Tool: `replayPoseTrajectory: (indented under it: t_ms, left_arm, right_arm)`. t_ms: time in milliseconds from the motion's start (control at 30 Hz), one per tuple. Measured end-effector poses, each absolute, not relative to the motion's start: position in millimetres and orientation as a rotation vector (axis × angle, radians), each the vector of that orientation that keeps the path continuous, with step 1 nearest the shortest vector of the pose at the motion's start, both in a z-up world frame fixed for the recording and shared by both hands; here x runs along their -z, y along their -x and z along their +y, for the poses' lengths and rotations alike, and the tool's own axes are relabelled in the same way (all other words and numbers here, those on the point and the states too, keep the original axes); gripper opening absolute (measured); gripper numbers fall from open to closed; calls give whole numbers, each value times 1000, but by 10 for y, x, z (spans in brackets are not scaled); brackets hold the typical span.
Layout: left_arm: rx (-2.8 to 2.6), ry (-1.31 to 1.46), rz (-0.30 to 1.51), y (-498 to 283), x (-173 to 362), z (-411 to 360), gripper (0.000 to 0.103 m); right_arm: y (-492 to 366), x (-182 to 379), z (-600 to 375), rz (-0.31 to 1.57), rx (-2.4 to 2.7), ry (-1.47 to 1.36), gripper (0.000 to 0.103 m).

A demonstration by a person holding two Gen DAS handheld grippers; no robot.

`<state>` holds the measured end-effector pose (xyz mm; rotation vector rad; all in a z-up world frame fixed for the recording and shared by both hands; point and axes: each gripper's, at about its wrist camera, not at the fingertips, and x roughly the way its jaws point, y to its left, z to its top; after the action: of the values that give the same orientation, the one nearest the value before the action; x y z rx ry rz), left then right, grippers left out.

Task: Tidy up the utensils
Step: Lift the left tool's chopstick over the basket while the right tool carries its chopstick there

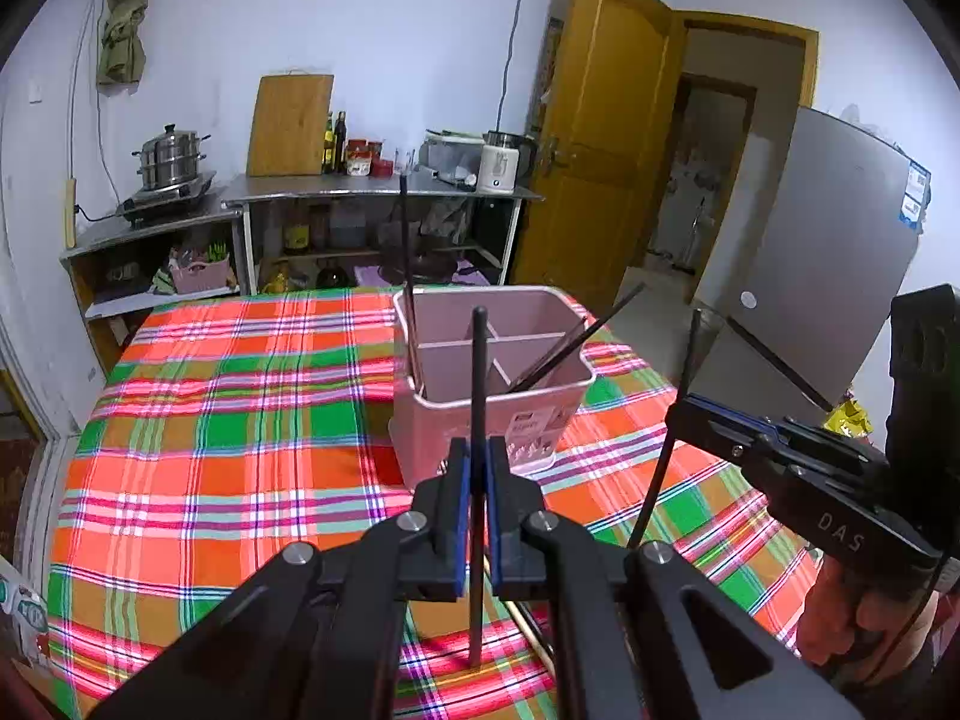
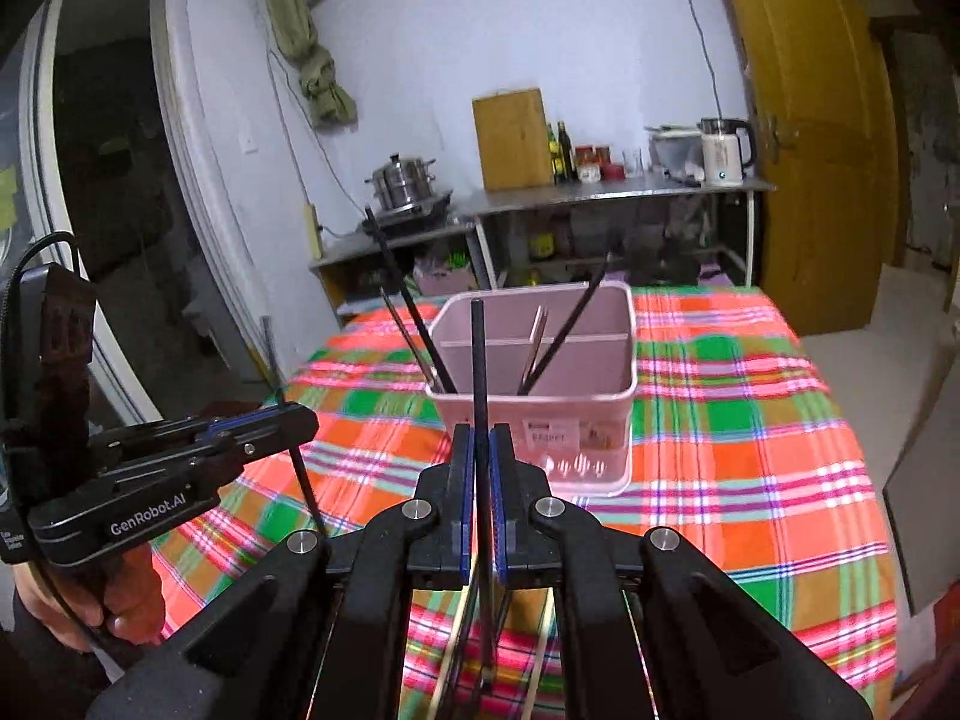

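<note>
Above the plaid-covered desk [image 1: 210, 420], both tongs are each pinching a single dark chopstick. The left tongs [image 1: 477, 468] are clamping the left chopstick [image 1: 478, 372] partway along its shaft, so it is standing nearly upright with its tip rising in front of the pink utensil caddy [image 1: 516, 420]. The right tongs [image 2: 477, 462] are gripping the right chopstick [image 2: 478, 360] the same way, just near of the caddy.

My judgement: the step in hand is carrying these two sticks to the caddy and dropping them in. To do it well, each stick's lower end should be clearing the near rim before the tongs are lowering, and the pair should be going in one at a time so the tongs are not crowding each other over the opening.

The caddy is sitting toward the far right of the desk, split by partitions into compartments. Dark chopsticks [image 1: 558, 354] are already leaning in it, some against the left wall, others slanting right. More pale sticks [image 2: 447, 669] are lying on the cloth below the right tongs.
</note>
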<state>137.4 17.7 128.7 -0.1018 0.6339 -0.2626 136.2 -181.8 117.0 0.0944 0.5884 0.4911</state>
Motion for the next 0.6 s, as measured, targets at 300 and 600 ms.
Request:
replayPoseTrajectory:
  t_ms: [300, 600]
  left_arm:
    - [269, 101, 611, -1394, -1474, 166, 5]
    - [288, 108, 590, -1577, -1766, 148, 5]
  right_arm:
    - [-1326, -1351, -1868, 539, -491, -106, 5]
    - [-1409, -1584, -1879, 488, -484, -107, 5]
